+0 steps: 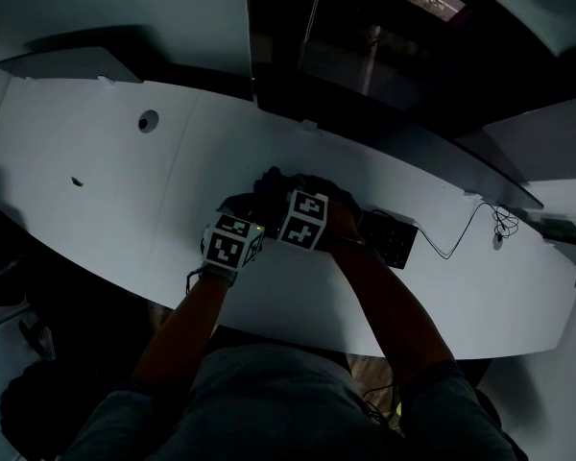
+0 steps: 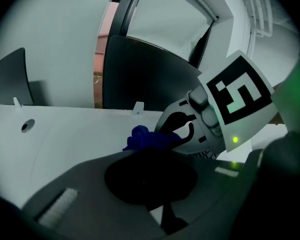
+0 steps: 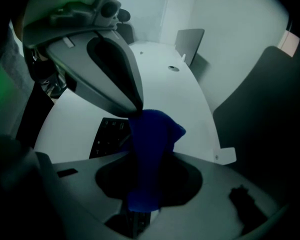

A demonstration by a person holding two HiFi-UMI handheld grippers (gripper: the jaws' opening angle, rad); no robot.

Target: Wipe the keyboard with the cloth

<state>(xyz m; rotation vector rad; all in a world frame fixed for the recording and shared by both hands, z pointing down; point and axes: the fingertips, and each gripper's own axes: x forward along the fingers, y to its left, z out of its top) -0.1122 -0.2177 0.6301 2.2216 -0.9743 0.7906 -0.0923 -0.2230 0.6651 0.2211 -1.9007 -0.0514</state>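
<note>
A blue cloth (image 3: 152, 149) hangs bunched between my two grippers, just above the white desk (image 1: 106, 190). My right gripper (image 3: 140, 204) is shut on its lower end. My left gripper (image 3: 136, 113) comes in from the upper left, and its closed tips pinch the cloth's top edge. In the left gripper view the cloth (image 2: 149, 138) sits where the right gripper (image 2: 165, 134) meets it. The black keyboard (image 3: 109, 134) lies on the desk under and behind the cloth; its right end (image 1: 392, 240) shows in the dim head view. Both marker cubes stand side by side mid-desk.
A dark monitor (image 1: 365, 46) stands behind the desk. A thin cable (image 1: 461, 233) runs from the keyboard to the right. A round cable hole (image 1: 149, 121) is at the far left. Grey divider panels (image 3: 190, 41) rise at the desk ends. My arms cross the near edge.
</note>
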